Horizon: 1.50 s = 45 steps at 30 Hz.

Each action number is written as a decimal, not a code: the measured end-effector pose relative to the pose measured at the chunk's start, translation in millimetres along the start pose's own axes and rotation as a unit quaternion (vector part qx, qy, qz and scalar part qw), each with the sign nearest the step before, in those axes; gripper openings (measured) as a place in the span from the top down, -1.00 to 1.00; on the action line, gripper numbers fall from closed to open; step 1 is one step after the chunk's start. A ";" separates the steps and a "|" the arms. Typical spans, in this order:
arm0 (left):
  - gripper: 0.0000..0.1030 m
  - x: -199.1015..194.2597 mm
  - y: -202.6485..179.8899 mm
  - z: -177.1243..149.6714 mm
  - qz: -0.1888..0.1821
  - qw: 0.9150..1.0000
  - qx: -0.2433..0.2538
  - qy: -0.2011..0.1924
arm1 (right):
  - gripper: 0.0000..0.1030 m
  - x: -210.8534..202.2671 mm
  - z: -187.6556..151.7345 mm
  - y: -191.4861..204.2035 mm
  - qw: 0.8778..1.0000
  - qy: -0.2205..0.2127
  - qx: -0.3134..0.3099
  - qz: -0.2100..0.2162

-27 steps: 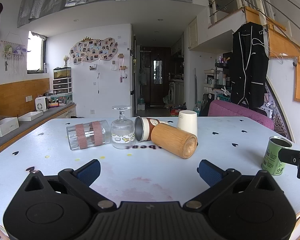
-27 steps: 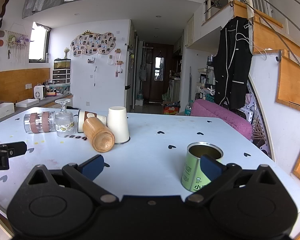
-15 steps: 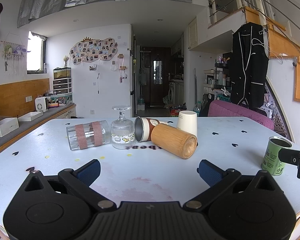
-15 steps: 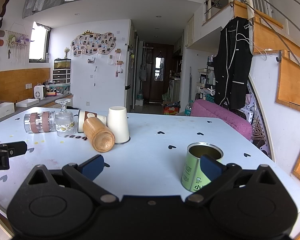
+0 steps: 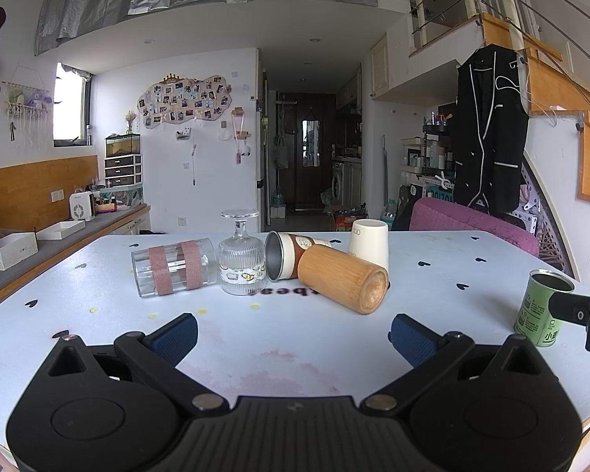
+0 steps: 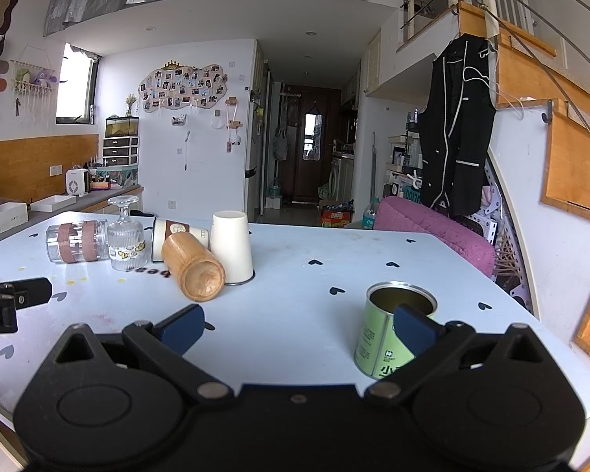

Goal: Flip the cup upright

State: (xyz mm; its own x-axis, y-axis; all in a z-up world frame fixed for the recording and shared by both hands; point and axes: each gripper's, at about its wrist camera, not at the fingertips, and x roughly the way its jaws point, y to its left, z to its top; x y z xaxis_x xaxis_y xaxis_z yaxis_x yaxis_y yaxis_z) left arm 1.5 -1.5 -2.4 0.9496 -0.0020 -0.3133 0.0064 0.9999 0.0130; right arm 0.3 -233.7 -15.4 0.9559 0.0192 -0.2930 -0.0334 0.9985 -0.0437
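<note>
Several cups sit grouped on the white table (image 5: 295, 334). A clear tumbler with brown bands (image 5: 173, 267) (image 6: 76, 241) lies on its side. A ribbed stemmed glass (image 5: 242, 261) (image 6: 126, 240) stands upside down. A brown metal-lined cup (image 5: 289, 255) (image 6: 177, 232) and a wooden cup (image 5: 344, 278) (image 6: 192, 265) lie on their sides. A white cup (image 5: 369, 242) (image 6: 231, 247) stands upside down. A green tin (image 5: 542, 306) (image 6: 393, 328) stands upright at the right. My left gripper (image 5: 293, 332) is open and empty, short of the cups. My right gripper (image 6: 299, 324) is open and empty, its right finger in front of the tin.
A purple chair (image 5: 472, 222) stands behind the table's far right edge. A counter with white boxes (image 5: 15, 244) runs along the left wall. The table's right edge lies just past the tin. Each gripper's tip shows at the side of the other's view.
</note>
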 end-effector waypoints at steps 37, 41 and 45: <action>-1.00 2.6 25.6 -10.1 0.016 1.000 -0.011 0.007 | -1.00 141.8 110.3 48.2 0.996 0.042 -0.023 0.078; -1.00 3.0 37.2 -13.1 0.021 1.000 -0.019 0.007 | -0.90 184.9 129.0 61.6 0.995 0.052 -0.012 0.084; -1.00 5.1 50.2 -16.4 0.032 0.999 -0.028 0.010 | -0.79 234.8 137.8 68.4 0.994 0.082 0.010 0.076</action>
State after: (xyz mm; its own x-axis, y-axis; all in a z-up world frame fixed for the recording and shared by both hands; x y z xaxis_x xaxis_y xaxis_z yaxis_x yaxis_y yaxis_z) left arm 1.5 48.9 -18.9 0.9409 0.0624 -0.3328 -0.0728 0.9972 -0.0188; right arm 262.7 -153.9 44.4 0.8797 0.1636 -0.4464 -0.1668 0.9855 0.0324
